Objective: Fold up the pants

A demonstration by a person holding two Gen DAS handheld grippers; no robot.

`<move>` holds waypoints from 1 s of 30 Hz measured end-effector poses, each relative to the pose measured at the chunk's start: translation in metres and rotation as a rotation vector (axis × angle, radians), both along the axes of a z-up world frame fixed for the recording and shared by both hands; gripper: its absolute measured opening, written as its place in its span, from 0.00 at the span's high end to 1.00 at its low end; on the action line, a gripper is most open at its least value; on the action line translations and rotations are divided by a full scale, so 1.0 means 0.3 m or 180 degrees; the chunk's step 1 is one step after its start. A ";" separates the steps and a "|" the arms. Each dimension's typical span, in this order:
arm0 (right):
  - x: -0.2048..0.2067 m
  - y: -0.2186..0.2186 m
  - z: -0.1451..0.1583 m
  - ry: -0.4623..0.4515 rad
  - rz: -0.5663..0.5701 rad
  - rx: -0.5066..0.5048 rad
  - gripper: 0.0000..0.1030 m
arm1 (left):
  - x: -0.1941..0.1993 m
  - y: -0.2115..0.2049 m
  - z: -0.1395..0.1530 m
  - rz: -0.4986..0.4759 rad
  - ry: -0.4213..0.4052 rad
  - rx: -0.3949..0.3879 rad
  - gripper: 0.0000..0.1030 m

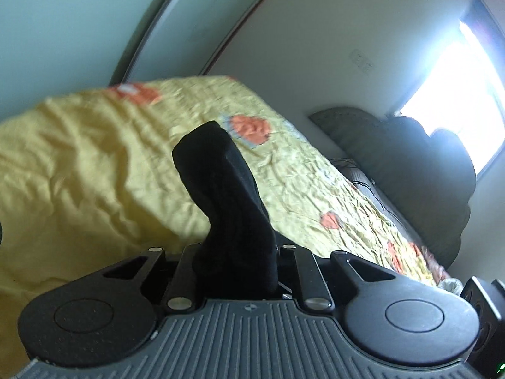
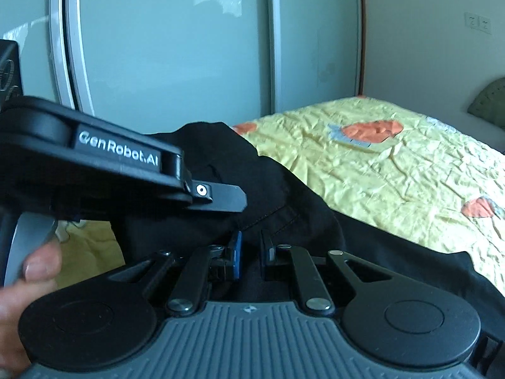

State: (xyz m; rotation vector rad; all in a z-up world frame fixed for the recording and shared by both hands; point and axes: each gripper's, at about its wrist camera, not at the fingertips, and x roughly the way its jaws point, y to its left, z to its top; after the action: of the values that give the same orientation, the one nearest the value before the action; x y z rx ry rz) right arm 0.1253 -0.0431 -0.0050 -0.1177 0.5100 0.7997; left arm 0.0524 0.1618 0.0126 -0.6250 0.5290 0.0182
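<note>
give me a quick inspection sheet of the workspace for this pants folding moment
surface: bed under a wrinkled yellow quilt with orange patches.
job's things: black fabric pants, bunched and lifted, one end draped over the quilt; a wad stands up out of the left gripper.
clutter: dark green cushions at the far end of the bed.
grippers: left gripper is shut on the pants; right gripper has pants cloth between its fingers, with a narrow gap showing, grip unclear.
cables: thin dark cords near the cushions.
surroundings: pale green sliding wardrobe doors, white wall with socket plate, bright window.
</note>
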 end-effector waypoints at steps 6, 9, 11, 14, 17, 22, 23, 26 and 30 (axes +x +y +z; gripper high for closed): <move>-0.061 -0.115 0.052 -0.0079 -0.0158 0.0370 0.89 | -0.026 -0.138 0.078 -0.0163 -0.0199 0.0256 0.83; -0.094 -0.183 0.077 -0.0134 -0.0242 0.0537 0.89 | -0.035 -0.206 0.109 -0.0250 -0.0286 0.0354 0.83; -0.114 -0.223 0.091 -0.0175 -0.0297 0.0606 0.89 | -0.044 -0.253 0.130 -0.0309 -0.0348 0.0432 0.83; -0.128 -0.277 0.105 -0.0201 -0.0381 0.0730 0.89 | -0.053 -0.325 0.155 -0.0392 -0.0444 0.0569 0.83; -0.141 -0.338 0.114 -0.0200 -0.0465 0.0865 0.89 | -0.052 -0.398 0.174 -0.0477 -0.0530 0.0706 0.81; -0.152 -0.429 0.113 -0.0245 -0.0645 0.1030 0.89 | -0.041 -0.499 0.192 -0.0669 -0.0621 0.0814 0.78; -0.160 -0.449 0.113 -0.0248 -0.0681 0.1055 0.89 | -0.038 -0.521 0.195 -0.0716 -0.0634 0.0832 0.78; -0.177 -0.495 0.114 -0.0236 -0.0783 0.1134 0.89 | -0.026 -0.574 0.196 -0.0834 -0.0658 0.0876 0.75; -0.186 -0.578 0.101 -0.0171 -0.0908 0.1286 0.89 | -0.026 -0.656 0.202 -0.0995 -0.0692 0.0961 0.71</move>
State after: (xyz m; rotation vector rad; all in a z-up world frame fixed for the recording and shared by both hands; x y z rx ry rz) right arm 0.0694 -0.2166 0.0252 0.3009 0.2972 0.6039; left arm 0.0446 -0.0351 0.0731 -0.2408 0.3978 -0.2585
